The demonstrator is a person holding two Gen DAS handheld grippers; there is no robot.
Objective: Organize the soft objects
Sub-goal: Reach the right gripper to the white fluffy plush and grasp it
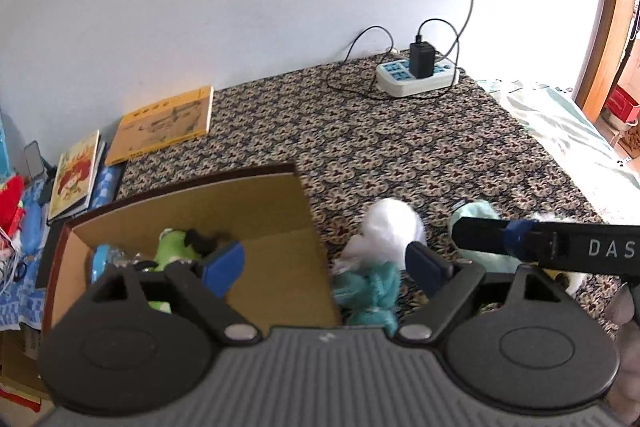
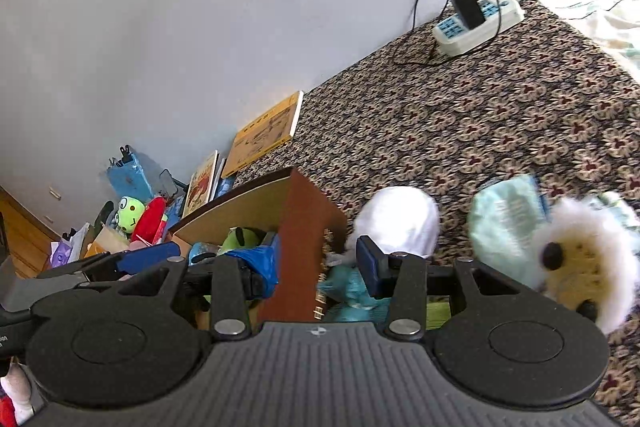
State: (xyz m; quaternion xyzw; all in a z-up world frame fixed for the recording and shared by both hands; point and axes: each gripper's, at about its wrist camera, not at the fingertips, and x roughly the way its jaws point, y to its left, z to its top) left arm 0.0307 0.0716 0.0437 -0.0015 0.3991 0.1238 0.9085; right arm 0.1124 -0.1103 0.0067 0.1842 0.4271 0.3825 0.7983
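My left gripper (image 1: 324, 267) stands open, straddling the right wall of a cardboard box (image 1: 276, 227); nothing is between its blue pads. A green plush (image 1: 176, 251) lies inside the box. On the patterned carpet right of the box lie a white plush (image 1: 394, 227), a teal plush (image 1: 370, 293) and a mint plush (image 1: 478, 217). My right gripper (image 2: 316, 267) is open and empty above the box's brown corner (image 2: 304, 239), beside the white plush (image 2: 400, 219). A fuzzy white-and-yellow plush (image 2: 580, 267) lies at the right, next to the mint plush (image 2: 506, 227).
A power strip (image 1: 416, 77) with a charger and cables sits by the wall. Books (image 1: 164, 125) lie left of the carpet. A frog plush (image 2: 130, 215), a red plush (image 2: 150, 219) and clutter fill the far left corner. A pale sheet (image 1: 568, 131) borders the carpet's right side.
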